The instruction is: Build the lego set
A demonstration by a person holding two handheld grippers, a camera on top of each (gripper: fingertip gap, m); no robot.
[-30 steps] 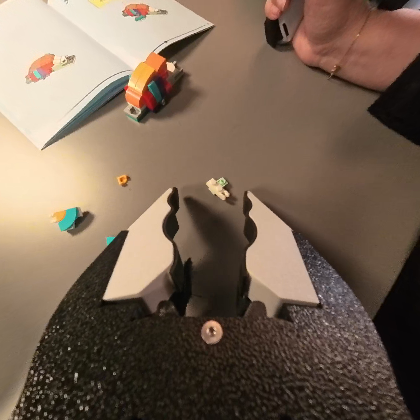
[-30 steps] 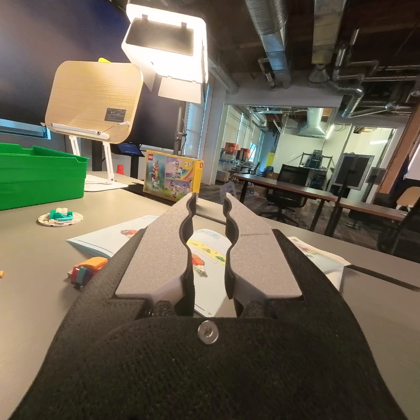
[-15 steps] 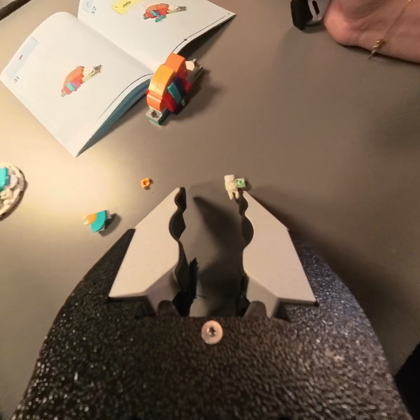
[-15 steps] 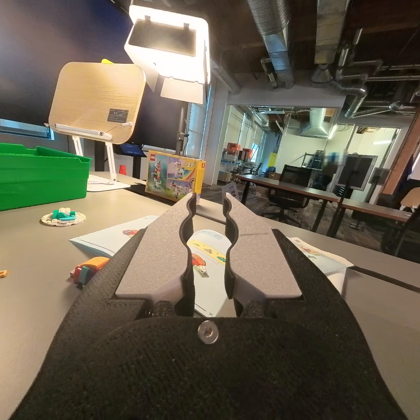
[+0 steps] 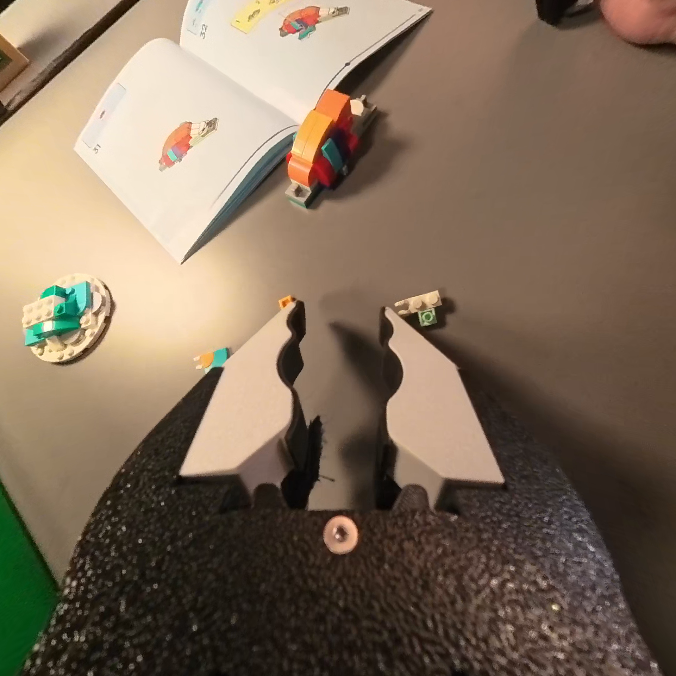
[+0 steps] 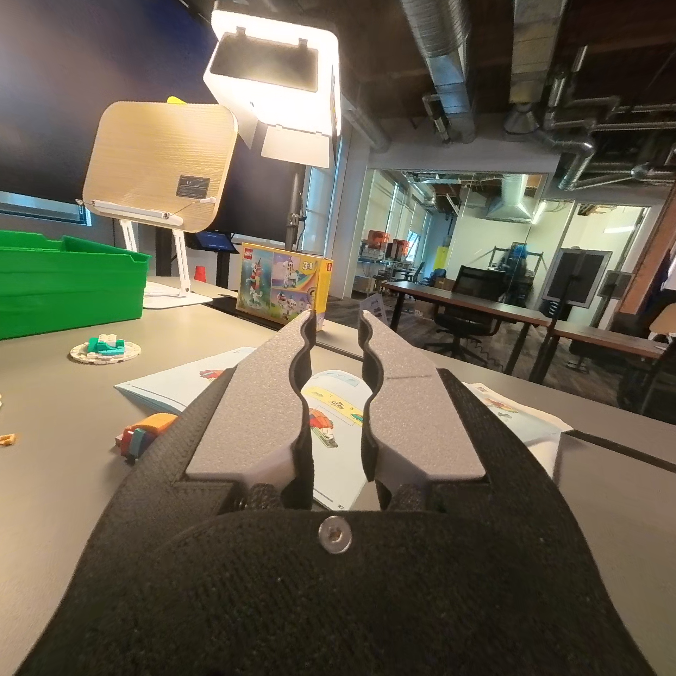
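Observation:
My left gripper (image 5: pixel 342 311) is open and empty, low over the grey table. A small white-and-green piece (image 5: pixel 422 307) lies just beyond its right fingertip. A tiny orange piece (image 5: pixel 286 301) lies at its left fingertip, and a teal-and-orange piece (image 5: pixel 213 359) lies to the left. The orange, red and teal model (image 5: pixel 326 146) lies farther off beside the open instruction booklet (image 5: pixel 205 120). A round white plate with teal bricks (image 5: pixel 62 322) sits at the left. My right gripper (image 6: pixel 336 316) is open and empty, over the booklet (image 6: pixel 329 413), with the model (image 6: pixel 144 437) to its left.
A green bin (image 6: pixel 66 278), a tablet stand (image 6: pixel 157 172), a lamp (image 6: pixel 274 73) and the set's box (image 6: pixel 281 289) stand at the table's far side. A person's hand (image 5: pixel 636 22) shows at the top right of the left wrist view. My right fingertips sit around 25 cm from my left ones. My right tips are about 25 cm from the teal-and-orange piece (image 5: pixel 213 359), my left tips only 5 cm.
My left gripper has swung left and pulled back: the white-and-green piece went from between the fingertips to outside the right one, and the round plate came into view. The right gripper barely moved.

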